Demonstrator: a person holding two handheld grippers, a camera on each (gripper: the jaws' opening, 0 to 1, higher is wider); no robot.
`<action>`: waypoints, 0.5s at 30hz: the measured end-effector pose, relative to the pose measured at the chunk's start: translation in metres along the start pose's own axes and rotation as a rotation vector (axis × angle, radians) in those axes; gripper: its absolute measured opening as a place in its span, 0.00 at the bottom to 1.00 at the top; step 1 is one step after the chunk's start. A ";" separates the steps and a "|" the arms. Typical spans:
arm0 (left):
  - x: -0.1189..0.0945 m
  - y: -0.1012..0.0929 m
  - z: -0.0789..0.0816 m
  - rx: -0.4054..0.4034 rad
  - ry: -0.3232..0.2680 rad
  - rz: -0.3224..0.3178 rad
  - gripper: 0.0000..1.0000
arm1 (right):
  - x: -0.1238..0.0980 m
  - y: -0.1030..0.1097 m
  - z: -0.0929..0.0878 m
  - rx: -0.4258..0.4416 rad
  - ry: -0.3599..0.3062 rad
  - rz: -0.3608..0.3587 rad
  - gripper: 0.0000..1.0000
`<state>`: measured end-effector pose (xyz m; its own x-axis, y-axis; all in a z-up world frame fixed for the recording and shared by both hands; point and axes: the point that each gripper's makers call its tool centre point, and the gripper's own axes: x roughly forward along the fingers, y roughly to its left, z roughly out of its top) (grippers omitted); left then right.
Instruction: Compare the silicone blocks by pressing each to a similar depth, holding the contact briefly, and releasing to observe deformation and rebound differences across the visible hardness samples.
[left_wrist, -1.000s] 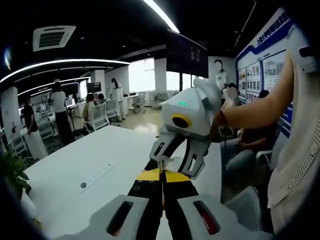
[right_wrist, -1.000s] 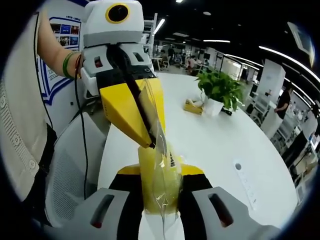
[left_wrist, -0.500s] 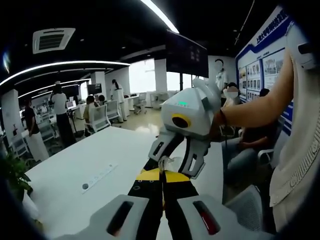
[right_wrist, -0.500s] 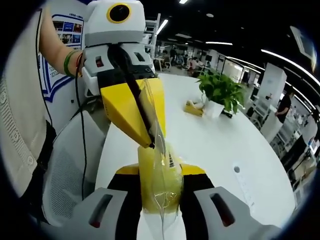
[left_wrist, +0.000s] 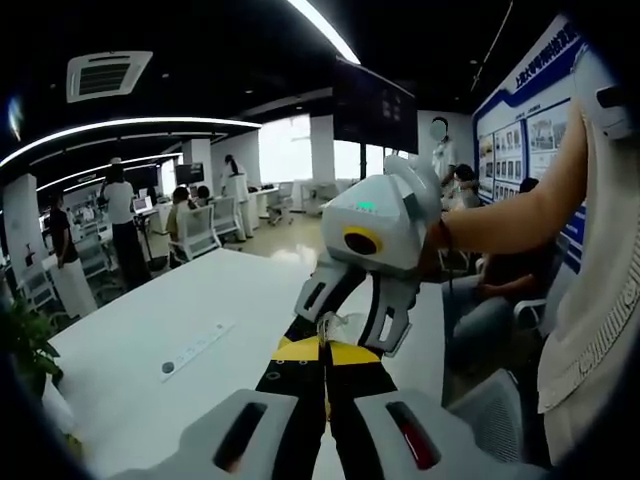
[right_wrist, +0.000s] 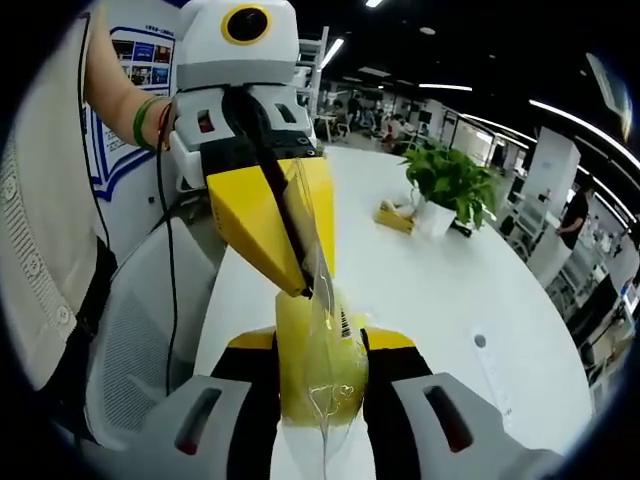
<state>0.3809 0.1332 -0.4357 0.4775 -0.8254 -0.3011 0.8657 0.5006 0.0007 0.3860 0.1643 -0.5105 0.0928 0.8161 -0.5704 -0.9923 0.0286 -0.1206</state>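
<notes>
Pinching one bagged yellow block (right_wrist: 318, 360) above the table (right_wrist: 440, 290), the left gripper (right_wrist: 300, 285) clenching the bag's edge and the right gripper (right_wrist: 320, 385) grasping the block are risking tearing the film.

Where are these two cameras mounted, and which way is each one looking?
Left gripper view: rides on the left claw, looking along its shut jaws at the right claw; the person's forearm shows.
Right gripper view: rides on the right claw, looking at the left claw, which pinches a clear bag holding a yellow block; an arm with a green band shows.
Shared: the white table, a potted plant and both claws, facing each other.
</notes>
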 end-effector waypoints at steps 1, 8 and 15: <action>0.000 0.000 -0.001 -0.005 0.001 -0.001 0.00 | 0.000 0.000 0.000 0.005 0.001 0.002 0.28; 0.002 0.000 -0.005 -0.040 0.005 -0.001 0.00 | 0.002 0.000 -0.005 0.024 0.003 0.004 0.32; 0.003 0.000 -0.008 -0.068 0.006 -0.006 0.00 | 0.003 0.000 -0.008 0.039 -0.002 0.005 0.37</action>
<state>0.3813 0.1331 -0.4438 0.4711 -0.8272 -0.3062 0.8563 0.5122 -0.0662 0.3864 0.1620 -0.5183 0.0878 0.8176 -0.5690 -0.9952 0.0473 -0.0856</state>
